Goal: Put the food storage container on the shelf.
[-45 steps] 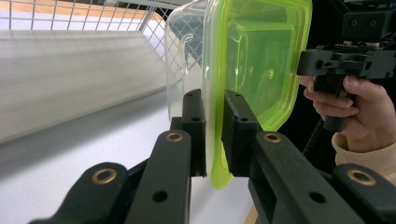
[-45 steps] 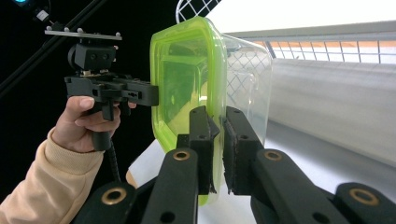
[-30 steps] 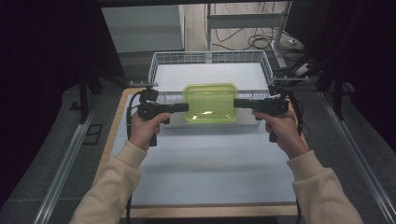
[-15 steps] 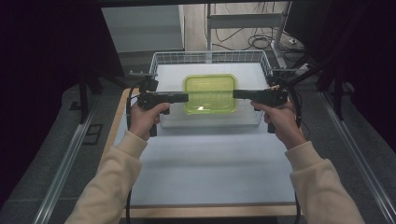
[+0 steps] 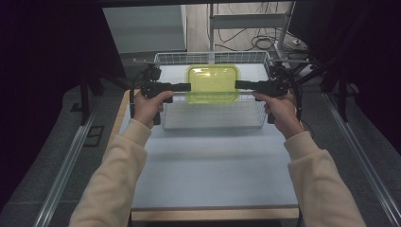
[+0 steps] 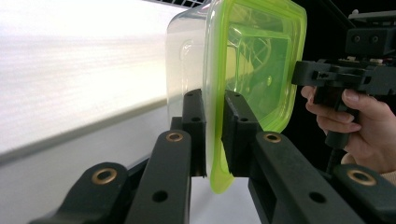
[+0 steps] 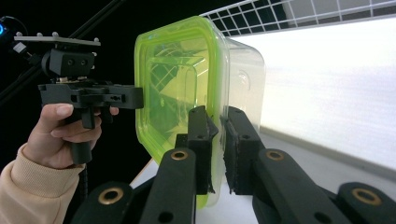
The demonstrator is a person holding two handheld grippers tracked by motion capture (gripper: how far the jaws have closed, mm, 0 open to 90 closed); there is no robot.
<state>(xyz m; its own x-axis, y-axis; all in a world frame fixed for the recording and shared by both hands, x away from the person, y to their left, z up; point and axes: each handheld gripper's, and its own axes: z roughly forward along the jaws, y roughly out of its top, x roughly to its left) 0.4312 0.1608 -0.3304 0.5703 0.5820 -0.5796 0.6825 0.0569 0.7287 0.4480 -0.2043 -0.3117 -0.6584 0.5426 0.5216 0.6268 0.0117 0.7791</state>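
A clear plastic container with a yellow-green lid (image 5: pixel 213 83) hangs level above the wire basket (image 5: pixel 213 119), held by its two short ends. My left gripper (image 5: pixel 188 87) is shut on the lid's left rim and my right gripper (image 5: pixel 237 85) on the right rim. In the left gripper view the container (image 6: pixel 261 70) stands edge-on with the lid rim pinched at the left gripper (image 6: pixel 215 100); the right gripper (image 6: pixel 327 77) holds the far end. In the right gripper view the right gripper (image 7: pixel 217 116) clamps the container (image 7: pixel 182 79), and the left gripper (image 7: pixel 135 98) grips the far end.
The wire basket sits at the far end of a white table (image 5: pixel 213 165) with a wooden front edge. A metal rail (image 5: pixel 61 175) runs along the left side and another along the right. Cables and a stand (image 5: pixel 265 42) lie on the floor beyond the basket.
Both hands have carried the container away from the person and a little higher, from above the basket's near edge to over its middle. Both grips are unchanged.
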